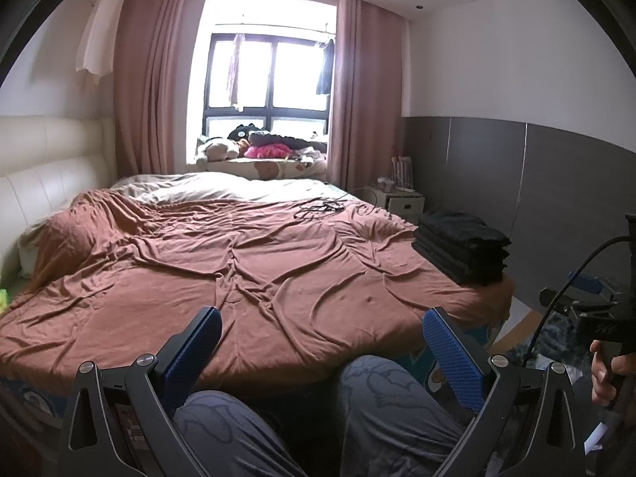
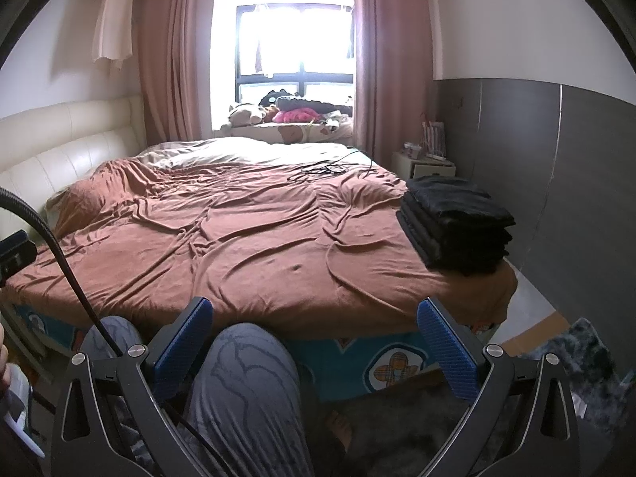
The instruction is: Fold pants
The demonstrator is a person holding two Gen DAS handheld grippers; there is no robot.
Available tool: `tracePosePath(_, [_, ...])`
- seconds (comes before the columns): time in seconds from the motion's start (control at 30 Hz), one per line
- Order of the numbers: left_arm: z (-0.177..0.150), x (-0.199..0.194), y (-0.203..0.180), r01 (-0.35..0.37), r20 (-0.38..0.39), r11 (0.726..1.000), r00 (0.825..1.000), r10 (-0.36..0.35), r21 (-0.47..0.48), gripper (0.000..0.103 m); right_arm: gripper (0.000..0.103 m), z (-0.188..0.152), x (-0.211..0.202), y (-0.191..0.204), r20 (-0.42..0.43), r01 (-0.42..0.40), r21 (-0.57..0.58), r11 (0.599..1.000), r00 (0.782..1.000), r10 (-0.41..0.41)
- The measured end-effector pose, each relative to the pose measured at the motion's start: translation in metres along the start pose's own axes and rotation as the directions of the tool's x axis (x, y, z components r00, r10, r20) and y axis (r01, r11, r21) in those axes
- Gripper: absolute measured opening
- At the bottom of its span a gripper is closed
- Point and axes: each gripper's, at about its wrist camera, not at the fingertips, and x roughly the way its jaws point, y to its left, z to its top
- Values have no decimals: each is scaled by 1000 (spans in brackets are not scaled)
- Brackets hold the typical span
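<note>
The stack of folded black pants [image 2: 457, 222] is showing only dark edges, so its pieces are not countable. The window [image 2: 294, 51] is blowing out white, washing out whatever is hanging there. The heap on the sill [image 1: 262, 147] is sitting too small to identify. The person's knees [image 1: 377, 409] are hiding the bed's [image 1: 119, 334] near side.

Grey patterned trousers [image 1: 381, 405], blue-padded blk grippers [image 1: 322, 342].

Rust-brown bedspread [image 2: 246, 246], black folded pants [image 2: 457, 222], pink curtains [image 2: 167, 59], blue-padded tongs [image 2: 314, 338]
</note>
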Motion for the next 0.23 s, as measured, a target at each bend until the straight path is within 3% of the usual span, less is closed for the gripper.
tracePosePath(0.23, [0, 0, 2, 6, 1, 1000, 1000, -6, -14, 102, 103, 6, 0, 6, -5, -4, -9, 1000, 1000, 4])
